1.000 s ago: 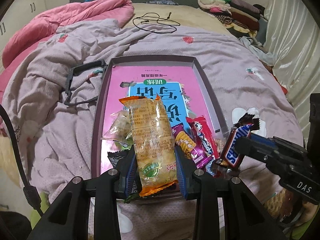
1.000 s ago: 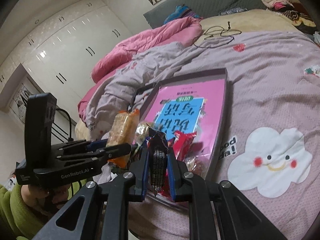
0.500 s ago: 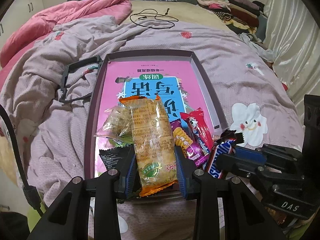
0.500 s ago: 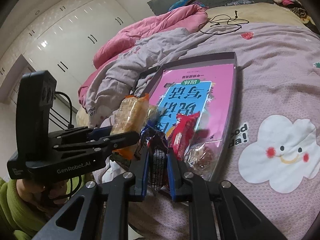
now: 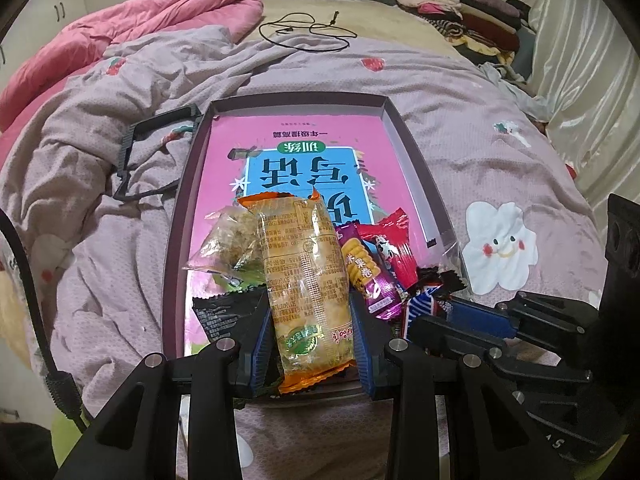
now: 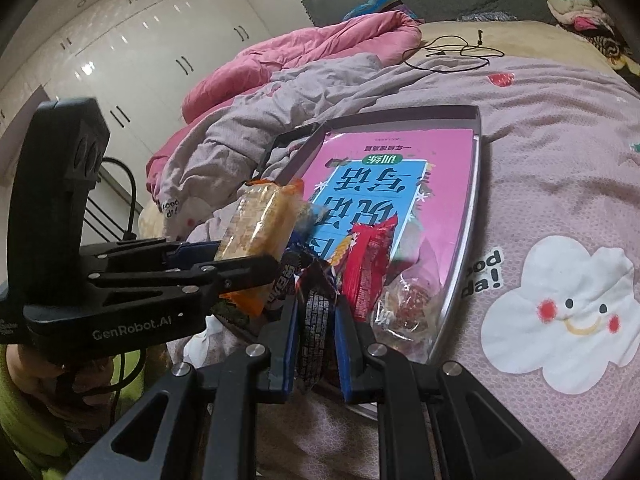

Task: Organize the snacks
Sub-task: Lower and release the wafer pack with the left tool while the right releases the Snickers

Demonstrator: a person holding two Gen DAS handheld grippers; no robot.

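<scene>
Evidently sorting, the left gripper [image 5: 312, 344] clamped a long yellow-orange cracker packet [image 5: 306, 280] at lower centre. The right gripper [image 6: 316, 340] pinched a dark-wrapped chocolate bar [image 6: 316, 320] above the shallow purple tray [image 5: 416, 168].

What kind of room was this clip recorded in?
Almost certainly a bedroom. The tray of snacks sits on a bed covered by a mauve quilt, with a pink duvet bunched behind it, folded clothes stacked at the far corner, and white wardrobe doors along the wall.
</scene>
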